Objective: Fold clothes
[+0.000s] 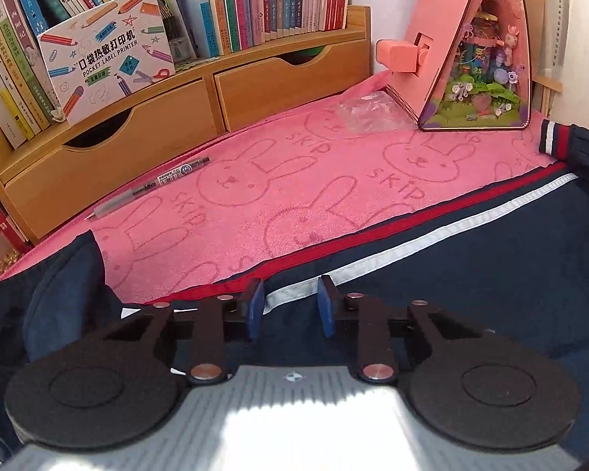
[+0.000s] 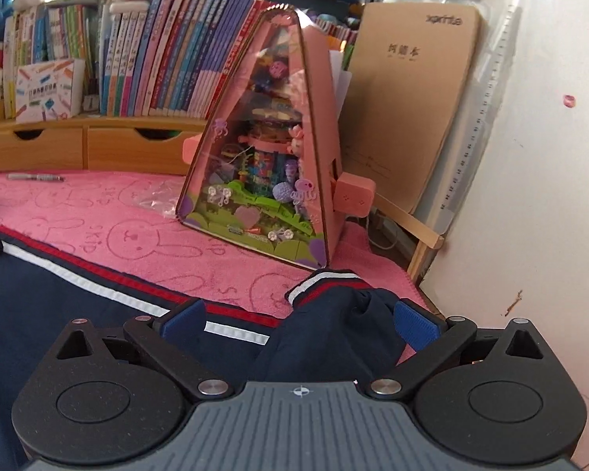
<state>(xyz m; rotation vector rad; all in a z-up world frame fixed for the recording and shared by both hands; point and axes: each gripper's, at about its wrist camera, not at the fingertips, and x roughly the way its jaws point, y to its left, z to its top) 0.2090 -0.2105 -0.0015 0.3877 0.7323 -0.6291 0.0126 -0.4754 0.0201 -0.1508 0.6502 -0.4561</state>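
Navy garment (image 1: 471,267) first: it lies spread across the near part of the surface (image 1: 278,196), on a pink towel printed with rabbits, its red and white stripes running along the far edge. We take it for a jacket or trousers, though we cannot tell which.

Nearest to us, the left gripper (image 1: 290,306) sits low over the dark cloth with its blue pads apart, the striped edge just beyond the tips — nothing is pinched between them. The right gripper (image 2: 298,322) has its jaws spread wide on either side of a raised bunch of navy cloth that ends in a striped cuff (image 2: 326,280). The fabric stands between the pads but neither one visibly presses on it, so we read this gripper as open around the bunch, not clamped.

We judge the step in hand to be taking hold of the garment's edge and cuff to begin a fold; no fold looks finished yet. The next move calls for both grippers to close on cloth — the right on the cuff bunch, the left on the striped edge — then lift and carry them together so the fabric does not drag the towel.

Farther back, a pen (image 1: 149,188) lies on the towel, and a pink triangular display house (image 2: 263,149) stands near the cuff. Behind them a wooden drawer shelf (image 1: 137,149) carries a row of books (image 1: 255,0).
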